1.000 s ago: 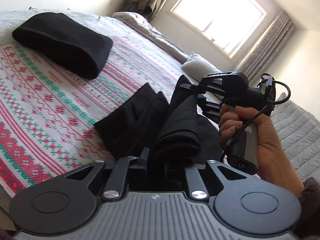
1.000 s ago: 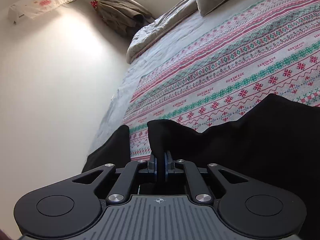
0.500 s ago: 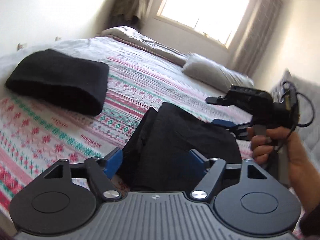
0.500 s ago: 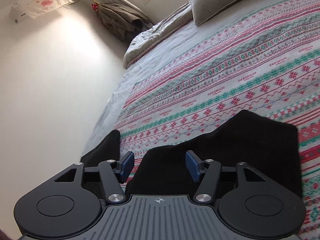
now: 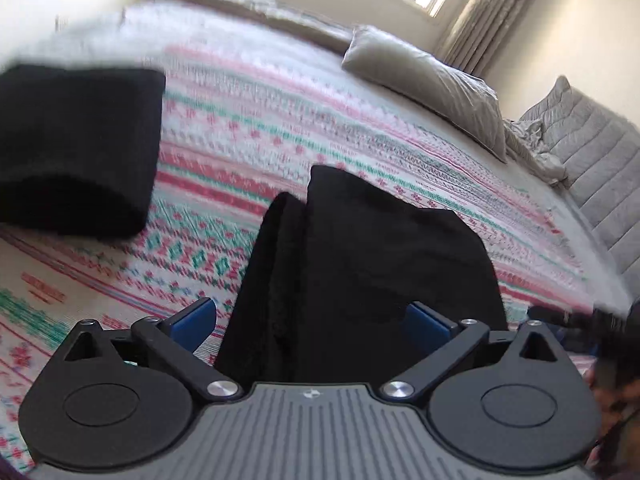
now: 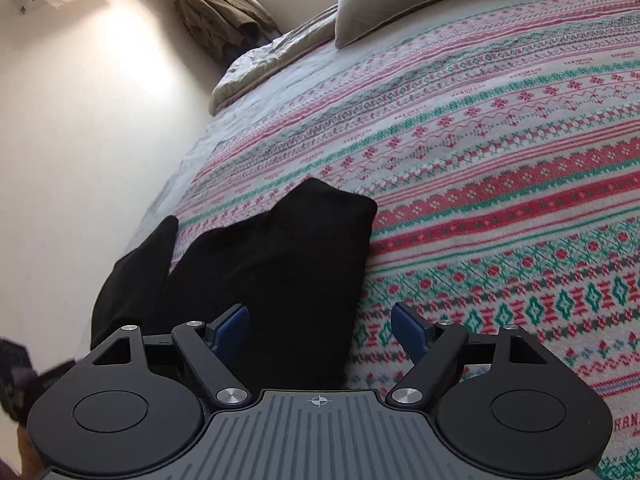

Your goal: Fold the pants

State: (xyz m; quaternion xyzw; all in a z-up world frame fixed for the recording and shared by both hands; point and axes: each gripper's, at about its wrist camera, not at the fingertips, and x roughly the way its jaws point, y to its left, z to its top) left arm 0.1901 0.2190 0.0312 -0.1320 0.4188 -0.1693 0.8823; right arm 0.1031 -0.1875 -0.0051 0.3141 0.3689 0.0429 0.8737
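The black pants (image 5: pixel 368 264) lie folded in a thick bundle on the patterned bedspread (image 5: pixel 248 136), right in front of both grippers. My left gripper (image 5: pixel 312 320) is open, its blue pads on either side of the bundle's near end and apart from it. In the right wrist view the same pants (image 6: pixel 280 264) lie at lower left. My right gripper (image 6: pixel 320 328) is open, its left pad over the cloth and its right pad over the bedspread (image 6: pixel 500 140). Neither gripper holds anything.
A second folded black garment (image 5: pixel 76 148) lies on the bed to the left; its end shows in the right wrist view (image 6: pixel 136 280). Grey pillows (image 5: pixel 432 84) and a rumpled duvet (image 6: pixel 272 60) sit at the far end. A wall (image 6: pixel 80 140) runs along the bed's left side.
Both grippers opened and let go of the pants, which dropped flat onto the bed. Both have since drawn back a little, and the right gripper has left the left wrist view.
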